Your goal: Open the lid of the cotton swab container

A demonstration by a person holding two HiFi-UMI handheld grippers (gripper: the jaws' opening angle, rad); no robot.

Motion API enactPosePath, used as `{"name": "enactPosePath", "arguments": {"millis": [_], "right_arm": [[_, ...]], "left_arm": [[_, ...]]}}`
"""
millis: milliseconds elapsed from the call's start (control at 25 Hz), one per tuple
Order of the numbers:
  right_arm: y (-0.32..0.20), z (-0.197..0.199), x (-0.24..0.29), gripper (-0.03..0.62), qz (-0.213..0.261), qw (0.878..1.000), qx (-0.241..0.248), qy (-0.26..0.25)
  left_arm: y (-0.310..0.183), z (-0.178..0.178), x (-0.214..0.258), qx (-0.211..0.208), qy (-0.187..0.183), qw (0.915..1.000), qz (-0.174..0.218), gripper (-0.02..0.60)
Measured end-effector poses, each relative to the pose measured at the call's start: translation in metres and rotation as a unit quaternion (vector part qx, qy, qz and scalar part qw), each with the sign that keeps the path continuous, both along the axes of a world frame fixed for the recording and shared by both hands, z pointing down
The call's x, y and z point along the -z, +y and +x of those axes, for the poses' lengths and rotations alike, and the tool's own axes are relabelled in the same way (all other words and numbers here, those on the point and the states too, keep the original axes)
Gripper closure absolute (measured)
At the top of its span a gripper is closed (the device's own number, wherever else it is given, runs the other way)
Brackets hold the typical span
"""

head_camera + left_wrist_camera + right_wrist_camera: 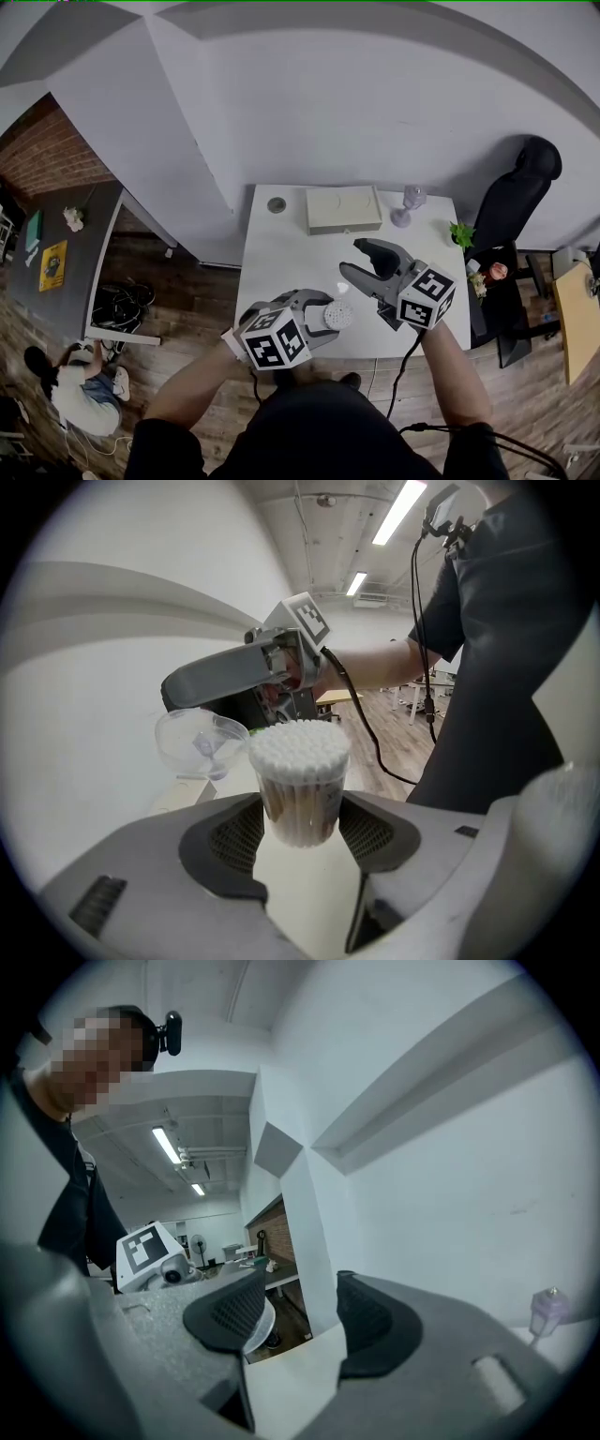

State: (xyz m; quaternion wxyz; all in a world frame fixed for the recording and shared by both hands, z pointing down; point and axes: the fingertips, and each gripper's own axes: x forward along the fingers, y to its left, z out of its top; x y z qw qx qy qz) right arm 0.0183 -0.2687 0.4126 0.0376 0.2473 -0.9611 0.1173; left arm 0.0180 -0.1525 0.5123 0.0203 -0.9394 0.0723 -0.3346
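White surface set against a white wall; wooden floor around it, black chair off to the right. Along the surface's far edge: a small grey disc, a flat beige box, and a clear, purplish goblet-shaped piece. A small green plant stood just past the right edge.

Left gripper was low at the near edge of the surface. Its fingers were clamped on the cotton swab container, one pad on each side of the lower body. The container was upright and a little clear of the surface. Its top was uncovered, with a packed dome of white swab tips standing above the rim.

Right gripper was beside it and slightly farther back, angled toward the left gripper. Its fingers stood apart, with wall and bare surface showing through the gap and no pad pressing on anything. The clear lid was off the container and sat just beside and below the tip of one right finger. In the right gripper view only its curved edge peeked out behind that finger. Whether the lid touched the finger, I could not tell. Lid and container were near each other but apart.
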Motion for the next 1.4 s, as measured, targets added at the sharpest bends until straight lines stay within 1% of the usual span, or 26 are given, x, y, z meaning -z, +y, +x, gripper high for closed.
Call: {"name": "enactPosePath", "arguments": {"millis": [160, 280, 440, 560, 640, 760, 1000, 1080, 1240, 1320, 1400], "right_arm": [[-0.001, 0.0, -0.012, 0.358, -0.011, 1.0, -0.003, 0.004], [0.002, -0.001, -0.011, 0.364, -0.014, 1.0, -0.005, -0.005], [0.008, -0.003, 0.003, 0.367, -0.001, 1.0, -0.008, -0.018], [0.01, 0.001, 0.011, 0.387, 0.016, 0.999, -0.022, -0.019], [0.009, 0.007, 0.014, 0.415, 0.028, 0.999, -0.037, -0.016], [0.008, 0.015, 0.017, 0.482, 0.046, 0.997, -0.067, -0.002], [0.009, 0.033, 0.018, 0.556, 0.072, 0.988, -0.136, 0.021], [0.011, 0.038, 0.017, 0.581, 0.077, 0.985, -0.15, 0.022], [0.016, 0.044, 0.015, 0.592, 0.078, 0.982, -0.17, 0.017], [0.017, 0.05, 0.015, 0.592, 0.081, 0.979, -0.187, 0.018], [0.018, 0.059, 0.017, 0.592, 0.088, 0.974, -0.209, 0.018]], "left_arm": [[0.002, 0.001, -0.003, 0.0, -0.003, 1.0, -0.003, 0.334], [0.001, -0.001, -0.01, 0.008, -0.007, 0.9998, -0.014, 0.334], [-0.007, -0.011, -0.024, 0.033, -0.012, 0.9987, -0.036, 0.334], [-0.015, -0.019, -0.036, 0.056, -0.02, 0.9974, -0.042, 0.334], [-0.019, -0.024, -0.042, 0.069, -0.024, 0.9963, -0.044, 0.334], [-0.025, -0.032, -0.049, 0.086, -0.031, 0.9946, -0.049, 0.334], [-0.035, -0.041, -0.053, 0.124, -0.029, 0.9906, -0.049, 0.334], [-0.039, -0.043, -0.052, 0.14, -0.024, 0.9886, -0.051, 0.334], [-0.042, -0.05, -0.055, 0.168, -0.019, 0.9837, -0.06, 0.334], [-0.046, -0.055, -0.055, 0.187, -0.015, 0.9806, -0.057, 0.334], [-0.05, -0.06, -0.054, 0.207, -0.019, 0.977, -0.049, 0.334]]}}
